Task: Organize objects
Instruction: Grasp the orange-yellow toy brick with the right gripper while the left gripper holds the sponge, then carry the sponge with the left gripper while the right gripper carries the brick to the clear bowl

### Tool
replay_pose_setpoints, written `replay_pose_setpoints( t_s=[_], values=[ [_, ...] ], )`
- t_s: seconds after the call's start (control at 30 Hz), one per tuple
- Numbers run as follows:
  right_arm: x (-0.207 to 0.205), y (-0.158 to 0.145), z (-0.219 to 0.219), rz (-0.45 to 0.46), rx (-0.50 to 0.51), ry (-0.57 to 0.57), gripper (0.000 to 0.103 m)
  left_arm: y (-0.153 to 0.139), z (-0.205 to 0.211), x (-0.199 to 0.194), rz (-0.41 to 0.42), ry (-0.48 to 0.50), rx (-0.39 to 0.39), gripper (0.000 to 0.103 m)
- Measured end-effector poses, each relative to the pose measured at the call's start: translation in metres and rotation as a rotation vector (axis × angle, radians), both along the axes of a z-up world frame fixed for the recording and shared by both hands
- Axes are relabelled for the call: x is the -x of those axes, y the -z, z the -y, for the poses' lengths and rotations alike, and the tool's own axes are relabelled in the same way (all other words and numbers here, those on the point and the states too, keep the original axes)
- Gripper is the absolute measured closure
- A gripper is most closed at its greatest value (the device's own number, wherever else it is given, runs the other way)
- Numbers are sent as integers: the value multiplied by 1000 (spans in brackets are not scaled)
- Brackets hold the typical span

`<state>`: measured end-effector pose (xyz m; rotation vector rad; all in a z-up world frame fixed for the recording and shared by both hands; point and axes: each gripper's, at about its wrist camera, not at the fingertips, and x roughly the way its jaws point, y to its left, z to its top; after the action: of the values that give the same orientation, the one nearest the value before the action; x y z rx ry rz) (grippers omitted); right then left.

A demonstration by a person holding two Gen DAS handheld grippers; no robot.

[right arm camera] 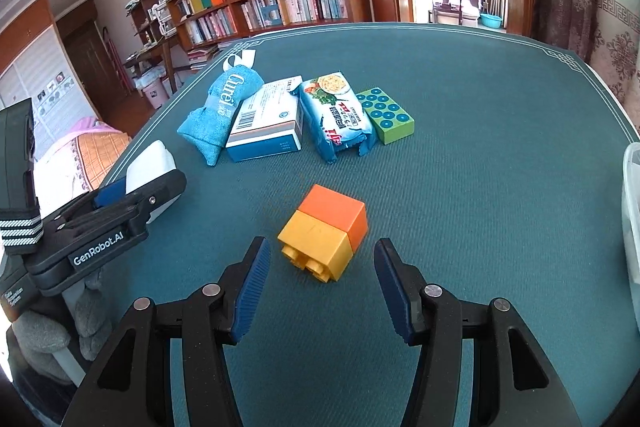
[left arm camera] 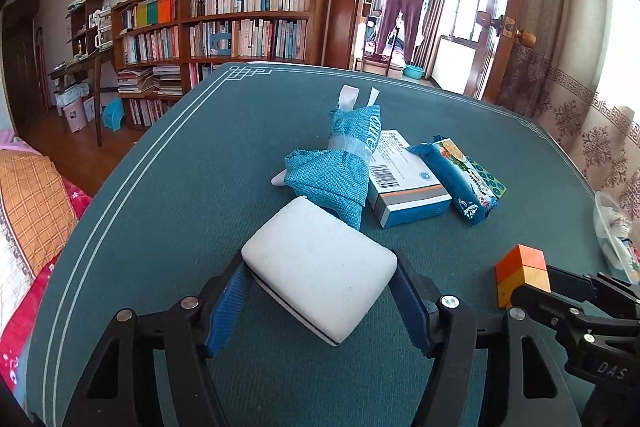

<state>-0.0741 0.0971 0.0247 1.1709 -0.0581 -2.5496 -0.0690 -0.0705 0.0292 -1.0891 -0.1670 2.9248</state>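
The sponge (left arm camera: 318,269) lies at the mat's (left arm camera: 200,187) near edge, pinched by the left gripper (left arm camera: 320,301), while the right gripper (right arm camera: 320,287), spread, faces the untouched block (right arm camera: 325,231); next, probably lift the sponge toward the row.

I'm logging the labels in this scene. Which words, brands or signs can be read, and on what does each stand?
"Curél": on the blue cloth pouch.
"GenRobot.AI": on the left gripper body, right wrist view.
"DAS": on the right gripper body, left wrist view.
White and blue box: barcode and print too small to read.
Snack packet: characters too blurred to read.
Book spines: unreadable.
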Motion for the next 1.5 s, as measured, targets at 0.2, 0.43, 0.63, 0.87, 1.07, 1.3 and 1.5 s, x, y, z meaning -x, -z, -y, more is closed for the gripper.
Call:
replay_pose_setpoints(
  t_s=[0.2,0.43,0.63,0.87,1.07,1.3,1.5],
  values=[
    [15,7,6,9,-14,23,50,0,-2,-2,-7,5,0,32],
    [9,8,6,-12,-15,35,55,-1,-6,-2,-13,16,9,32],
    [-1,6,4,-13,-3,35,63,0,-6,-3,-15,14,9,32],
    [-18,5,-1,-30,-11,31,68,1,-5,-4,-17,9,6,32],
    [-24,2,-9,-26,0,42,68,0,-4,-6,-23,9,6,32],
    [-35,-3,-29,-35,32,74,68,-1,-7,-6,-30,15,10,32],
    [-43,-8,-48,-45,44,106,68,-2,-6,-7,-33,14,4,32]
  ],
)
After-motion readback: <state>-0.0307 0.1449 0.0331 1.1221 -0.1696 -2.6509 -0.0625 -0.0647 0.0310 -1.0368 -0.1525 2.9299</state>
